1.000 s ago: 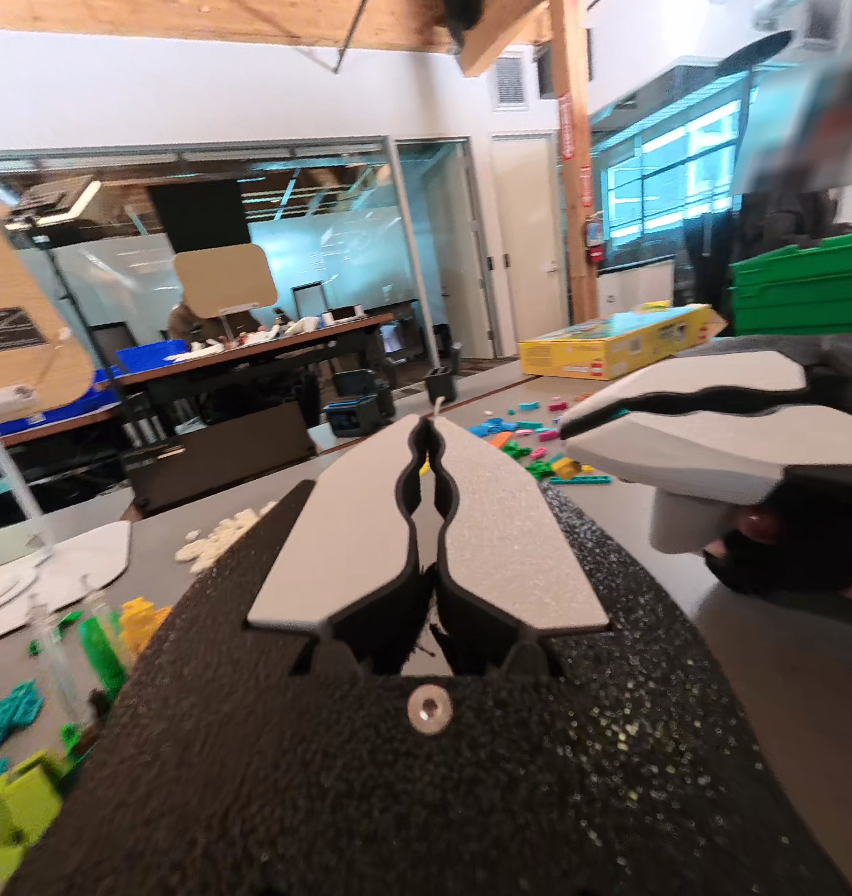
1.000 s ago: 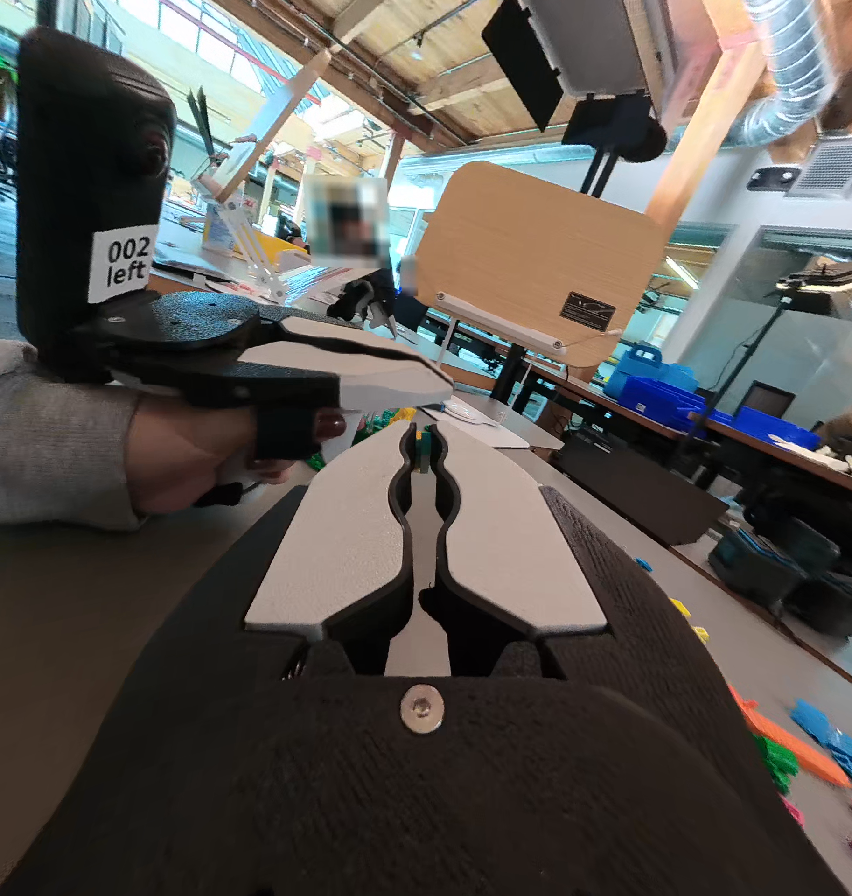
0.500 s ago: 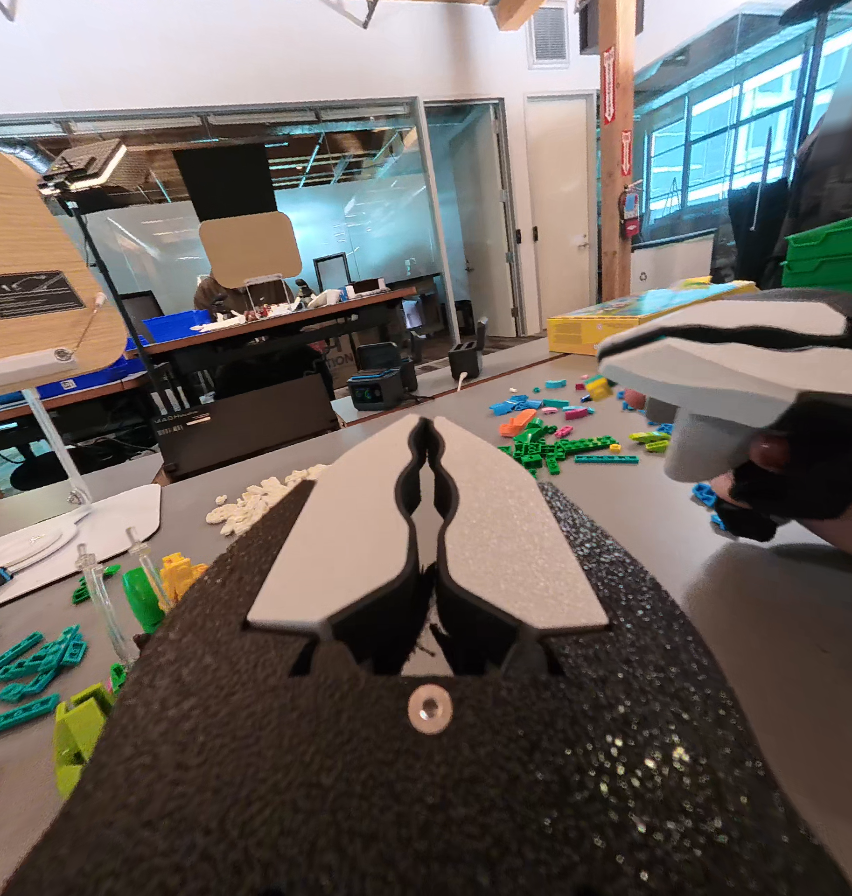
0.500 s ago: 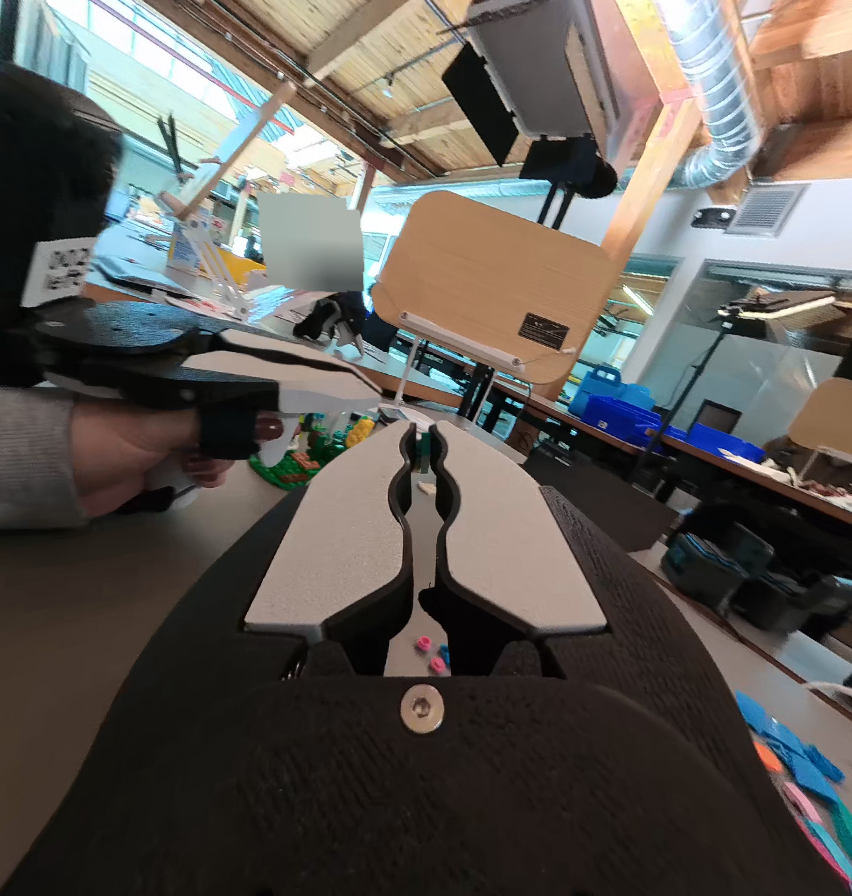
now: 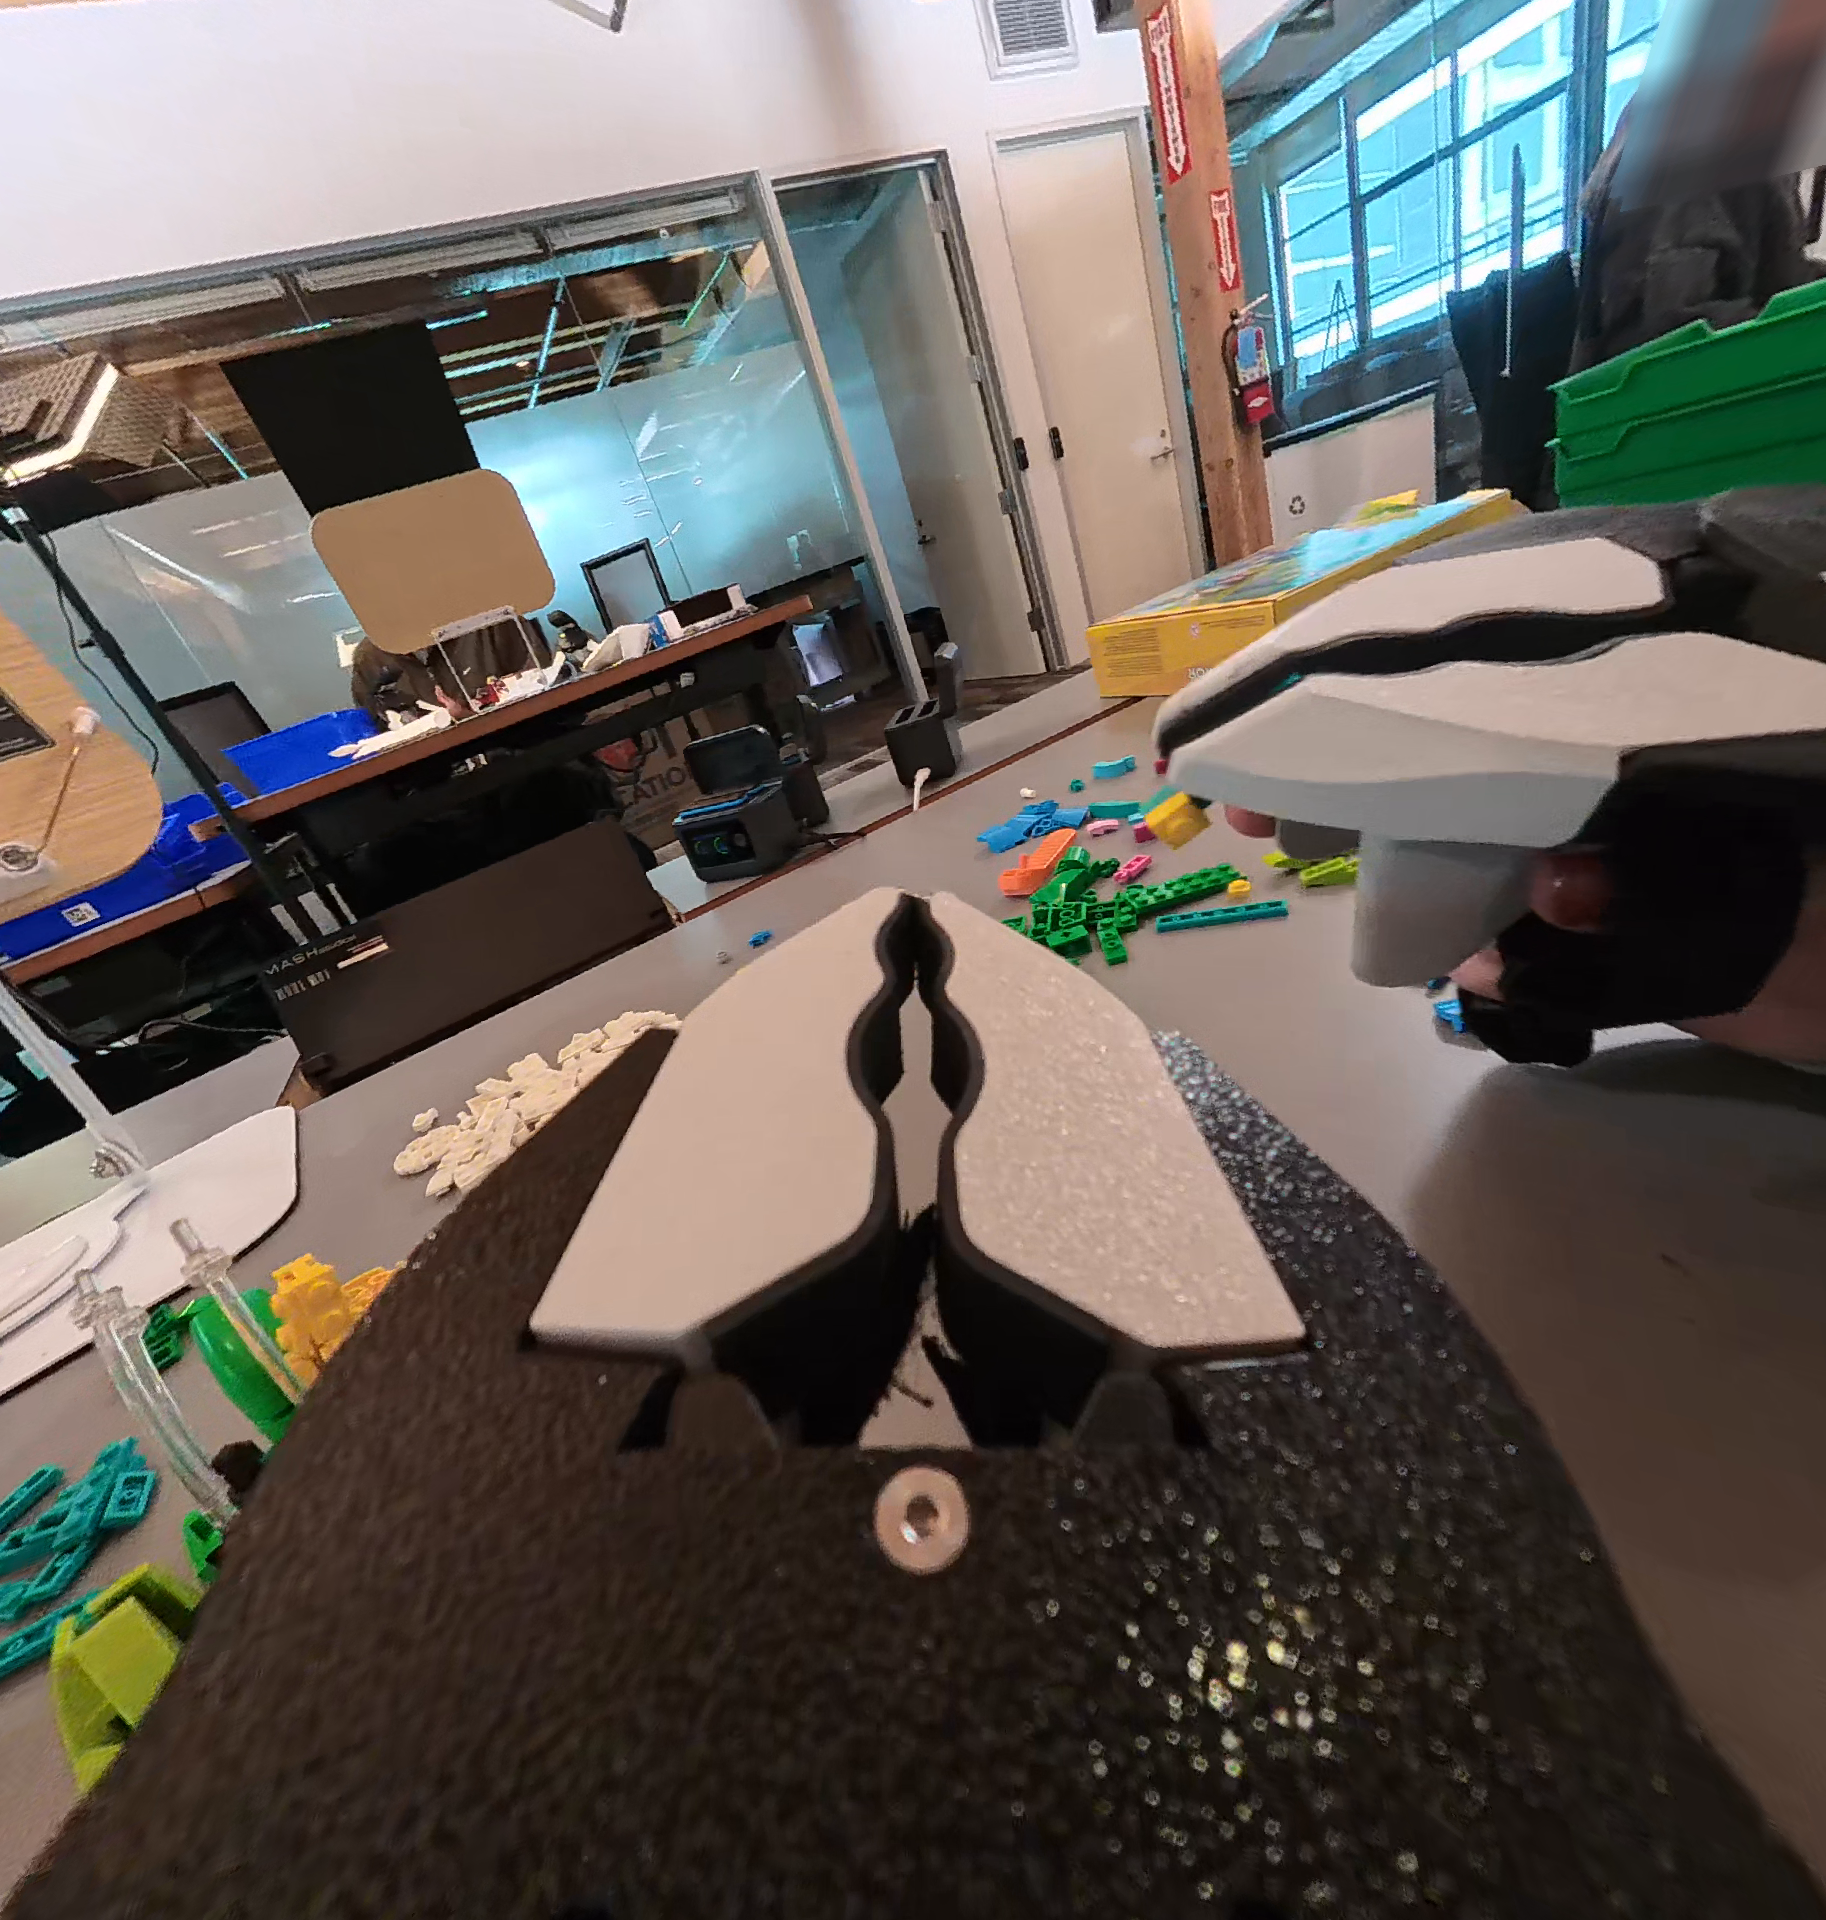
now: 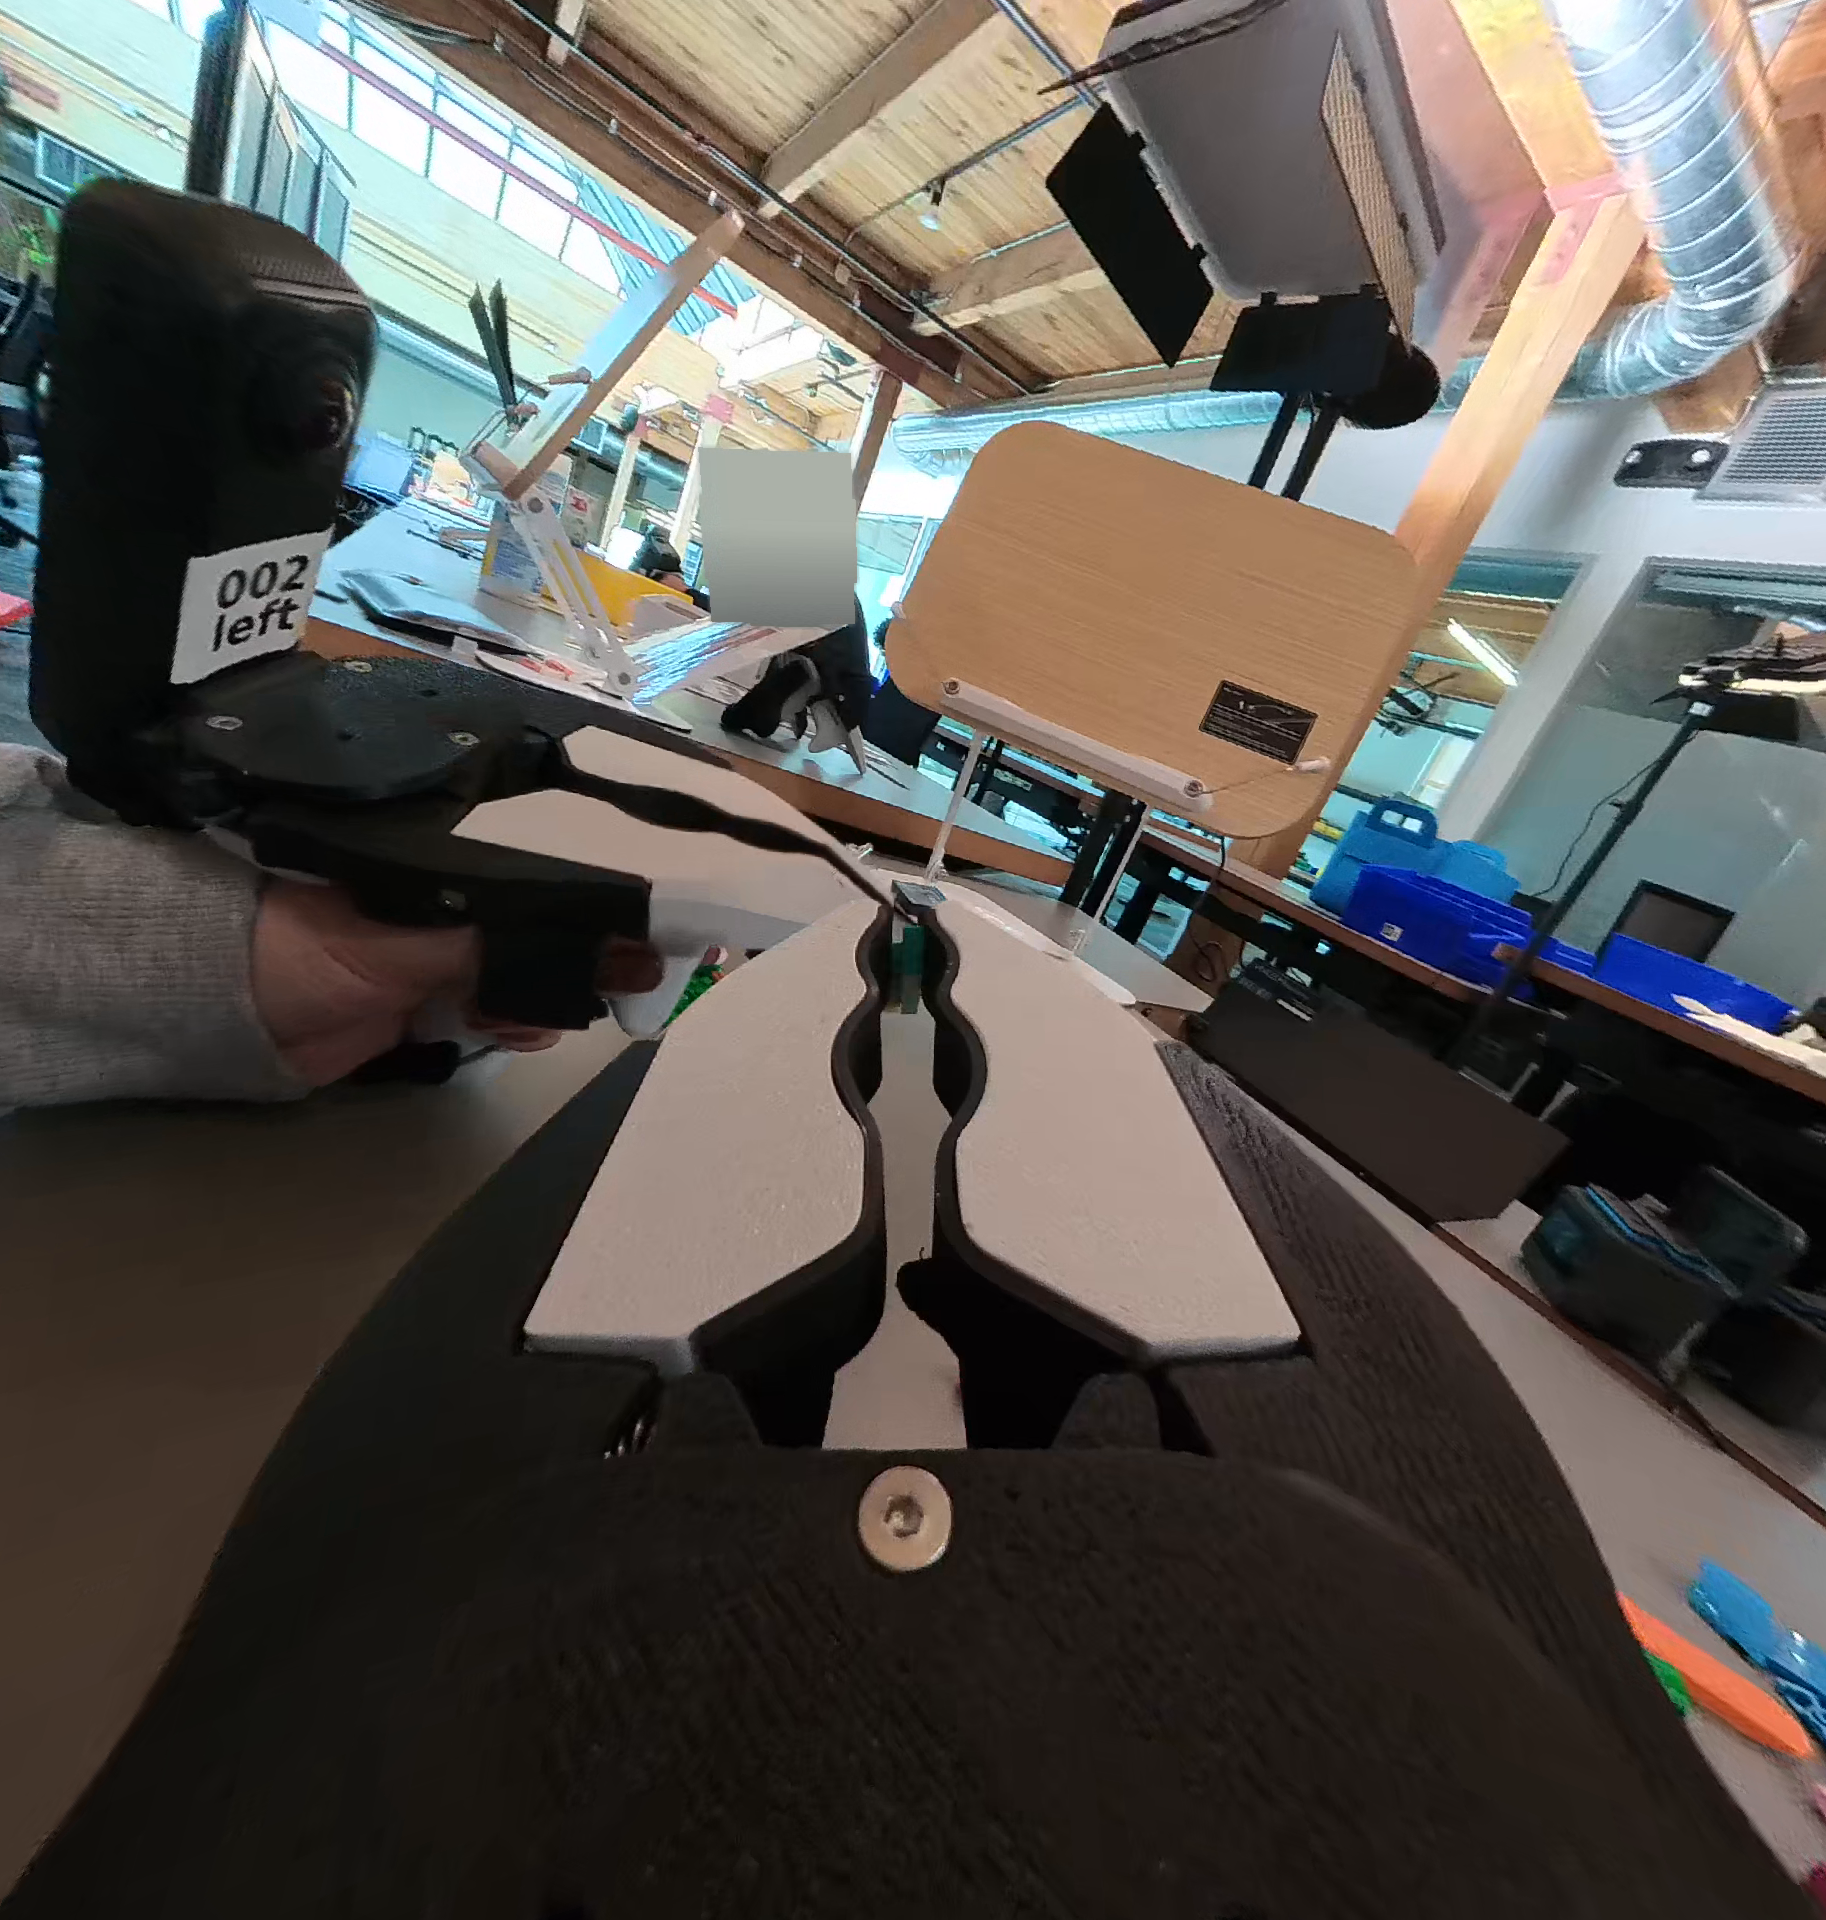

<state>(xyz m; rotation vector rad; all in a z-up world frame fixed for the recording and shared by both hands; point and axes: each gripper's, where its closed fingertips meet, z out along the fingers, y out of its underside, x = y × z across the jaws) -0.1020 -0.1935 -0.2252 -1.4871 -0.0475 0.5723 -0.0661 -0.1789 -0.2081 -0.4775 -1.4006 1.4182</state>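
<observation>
- The left claw [image 5: 914,906] is closed with its tips meeting and nothing between them; it hangs above the grey worktop [image 5: 1511,1195].
- The right claw [image 6: 909,920] is closed on a small green brick [image 6: 907,961], with a pad pressing on each side of it near the tips.
- From the left wrist view, the right claw [image 5: 1174,727] shows only a sliver of teal at its closed tips.
- The green brick is thin and flat, standing on edge in the grip. Its long axis runs along the fingers and points forward, away from the camera; its far end reaches the tips.
- In the right wrist view the left claw's tips [image 6: 867,878] lie just beside the green brick's far end, near a small dark piece [image 6: 919,899]; whether they touch cannot be told.
- A yellow brick [image 5: 1177,821] lies on the worktop just under the right claw's tips.
- Beside the yellow brick sits a green pile [image 5: 1096,914] of plates, with an orange piece [image 5: 1034,868] and blue pieces [image 5: 1023,828] close by.
- Left of the green pile, past the left claw, lies a heap of white pieces [image 5: 514,1101].
- A yellow box [image 5: 1252,623] lies beyond the green pile at the worktop's far edge.
</observation>
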